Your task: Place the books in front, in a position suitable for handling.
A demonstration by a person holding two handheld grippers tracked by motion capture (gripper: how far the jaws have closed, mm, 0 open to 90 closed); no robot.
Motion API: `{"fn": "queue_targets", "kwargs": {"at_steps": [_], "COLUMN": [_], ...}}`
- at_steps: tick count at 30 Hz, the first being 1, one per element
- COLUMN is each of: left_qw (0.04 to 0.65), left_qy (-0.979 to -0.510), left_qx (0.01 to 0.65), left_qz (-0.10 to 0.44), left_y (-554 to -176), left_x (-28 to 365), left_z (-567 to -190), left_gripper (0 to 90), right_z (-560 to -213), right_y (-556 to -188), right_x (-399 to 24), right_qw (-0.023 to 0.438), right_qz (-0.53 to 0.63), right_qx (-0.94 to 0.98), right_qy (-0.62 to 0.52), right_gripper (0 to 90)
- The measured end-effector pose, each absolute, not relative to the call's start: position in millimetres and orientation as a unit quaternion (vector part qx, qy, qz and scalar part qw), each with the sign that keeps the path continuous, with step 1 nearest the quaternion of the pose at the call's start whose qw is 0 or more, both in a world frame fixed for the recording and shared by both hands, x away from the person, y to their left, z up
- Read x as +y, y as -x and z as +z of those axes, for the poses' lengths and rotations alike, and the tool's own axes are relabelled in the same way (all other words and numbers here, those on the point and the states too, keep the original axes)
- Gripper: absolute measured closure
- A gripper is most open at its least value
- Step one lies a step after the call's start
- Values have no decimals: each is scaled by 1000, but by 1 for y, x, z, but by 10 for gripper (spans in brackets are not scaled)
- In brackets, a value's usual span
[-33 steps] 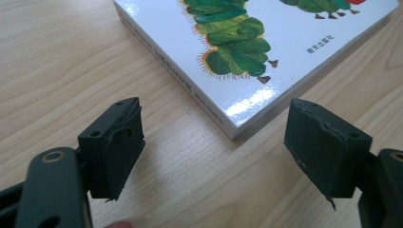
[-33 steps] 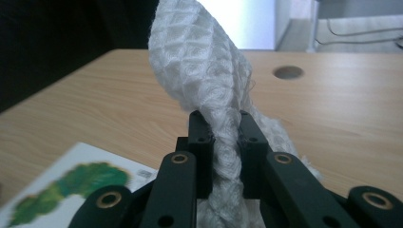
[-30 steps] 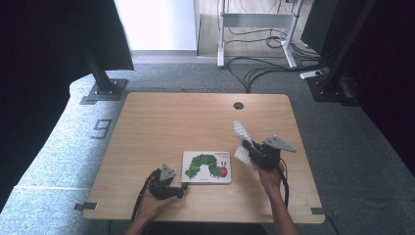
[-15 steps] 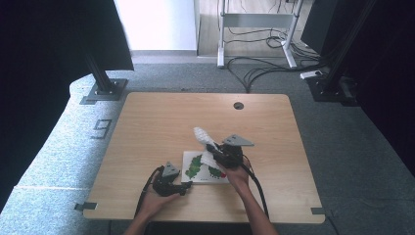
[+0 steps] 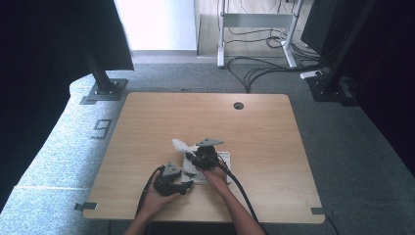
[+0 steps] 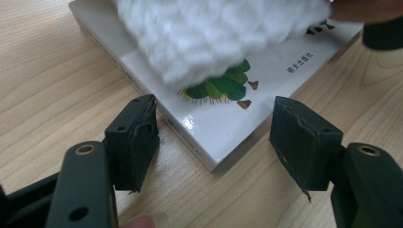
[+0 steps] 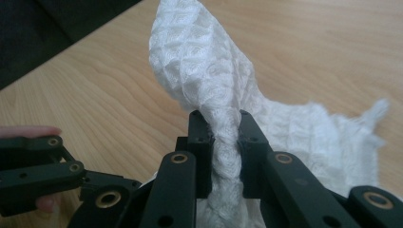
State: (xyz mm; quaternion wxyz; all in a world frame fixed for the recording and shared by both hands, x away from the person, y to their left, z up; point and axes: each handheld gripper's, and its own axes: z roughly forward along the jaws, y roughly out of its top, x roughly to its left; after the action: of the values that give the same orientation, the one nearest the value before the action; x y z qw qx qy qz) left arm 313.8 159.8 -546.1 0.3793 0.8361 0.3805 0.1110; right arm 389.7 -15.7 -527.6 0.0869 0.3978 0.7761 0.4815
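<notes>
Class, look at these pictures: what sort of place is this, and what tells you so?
Probably a lab or recording space: a lone wooden table on grey carpet, loose cables on the floor, and dark stands beside it.

White cloth (image 6: 214, 35) blurred, covering most of book (image 6: 223, 118) cover; book's top cut off by frame edge.

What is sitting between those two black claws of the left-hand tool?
A corner of the picture book lies in the gap of the open left gripper, flat on the table. The left gripper view shows it, with the white cloth draped over the book behind.
</notes>
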Motion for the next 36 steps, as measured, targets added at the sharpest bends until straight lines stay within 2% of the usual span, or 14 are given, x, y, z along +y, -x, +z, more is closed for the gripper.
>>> {"fn": "queue_targets", "kwargs": {"at_steps": [7,17,36], "left_qw": [378,378,377], "left_qy": [-836,-836,-837], "left_qx": [381,381,381], "left_qz": [114,114,115], "left_y": [-314,-313,-313], "left_x": [159,159,159], "left_z": [-546,-546,-546], "left_gripper": [332,330,329], "right_z": [-536,-532,-538], "right_y": [-392,-389,-389], "right_x": [-8,-19,-103], "right_qw": [69,91,119], "right_qz": [453,448,427], "right_qx": [791,787,751], "right_qy": [-406,-414,-489], "right_gripper": [780,770,773]}}
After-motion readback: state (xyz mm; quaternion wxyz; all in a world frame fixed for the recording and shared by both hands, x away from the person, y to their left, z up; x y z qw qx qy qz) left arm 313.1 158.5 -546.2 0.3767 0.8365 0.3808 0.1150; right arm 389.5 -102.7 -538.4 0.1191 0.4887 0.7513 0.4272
